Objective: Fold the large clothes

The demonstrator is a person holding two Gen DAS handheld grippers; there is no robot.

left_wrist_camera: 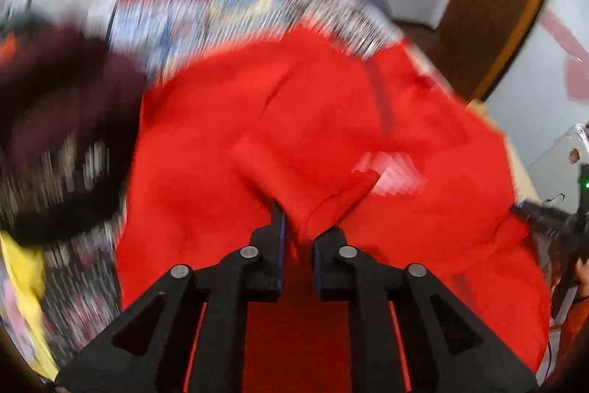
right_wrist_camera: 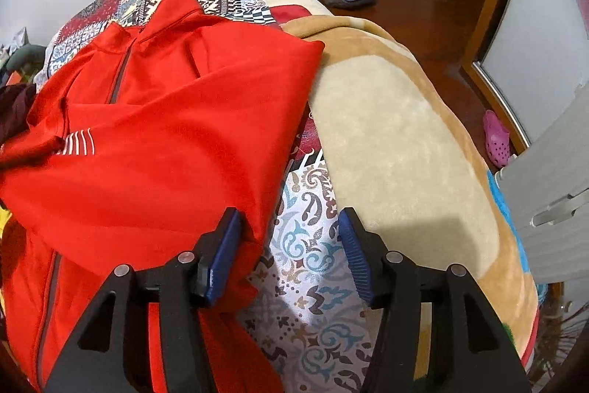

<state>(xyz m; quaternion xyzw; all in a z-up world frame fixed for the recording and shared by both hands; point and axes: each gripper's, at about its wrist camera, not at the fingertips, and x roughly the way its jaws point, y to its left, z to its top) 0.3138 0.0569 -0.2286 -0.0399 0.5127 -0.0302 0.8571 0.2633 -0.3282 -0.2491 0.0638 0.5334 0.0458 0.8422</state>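
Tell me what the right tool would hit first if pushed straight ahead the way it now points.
Probably the patterned bedcover: it fills the gap between the open jaws of the right tool. The red jacket edge lies just left, the beige blanket just right. Depth is uncertain.

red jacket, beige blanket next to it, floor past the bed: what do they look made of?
Red jacket: smooth, thin knit, likely synthetic sportswear; faint sheen, soft folds, zip front.
Beige blanket: plush fleece, matte; fuzzy mottled nap.
Floor: dark polished wood or wood-look laminate; glossy reflections, can't tell which.
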